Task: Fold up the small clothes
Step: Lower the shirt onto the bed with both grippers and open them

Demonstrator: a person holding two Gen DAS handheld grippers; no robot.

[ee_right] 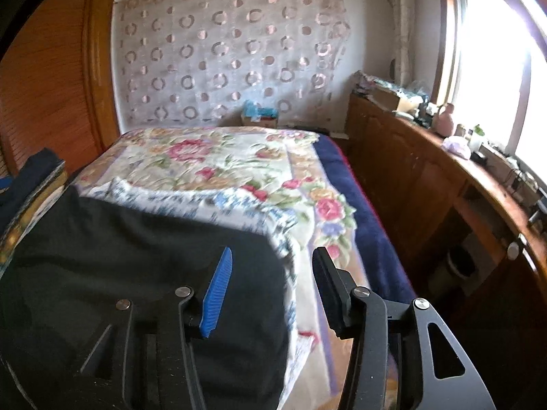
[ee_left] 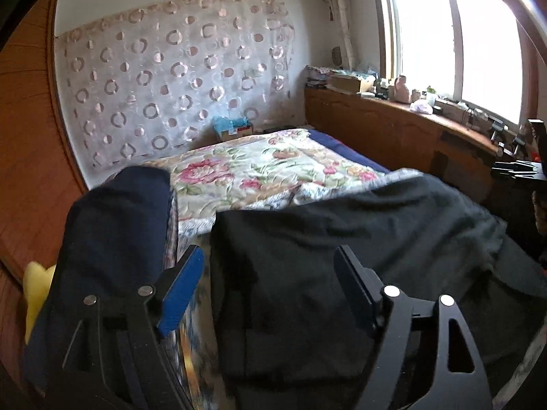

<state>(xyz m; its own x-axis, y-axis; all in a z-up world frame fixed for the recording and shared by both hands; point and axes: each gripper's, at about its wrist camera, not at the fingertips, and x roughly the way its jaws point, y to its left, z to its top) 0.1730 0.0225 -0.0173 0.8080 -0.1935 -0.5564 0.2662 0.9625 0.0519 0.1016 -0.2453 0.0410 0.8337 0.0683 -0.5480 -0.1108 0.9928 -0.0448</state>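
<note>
**Presently on the bed: one black garment, both tools released**

Item 1. Black soft fabric garment [ee_left: 342,239], lying spread over the near part of the bed, on top of a blue-and-white patterned cloth [ee_right: 205,201] whose edge shows beyond it. In the right wrist view its right edge falls just left of centre [ee_right: 119,256].

Item 2. Left hand-held gripper [ee_left: 270,287], black frame with blue ribbed pads, jaws standing wide apart above the near left part of the black garment; the pads press on nothing.

Item 3. Right hand-held gripper [ee_right: 271,290], same make, jaws parted; the garment's right edge and the patterned cloth lie in the gap below, not pinched.

Item 4. Stack of folded dark navy clothes [ee_left: 116,232], just left of the black garment, at the bed's left side.

Item 5. Yellow soft object [ee_left: 36,287], partly hidden behind the stack; kind cannot be told.

Item 6. Floral quilted bedspread [ee_left: 249,167], cream with pink and red flowers, covering the far part of the bed; dark blue blanket [ee_right: 355,212] along its right border.

Item 7. Sheer curtain with ring pattern [ee_left: 171,78] on the far wall.

Item 8. Long wooden cabinet [ee_left: 393,130] under the bright window [ee_left: 454,41], its top crowded with small articles.
</note>
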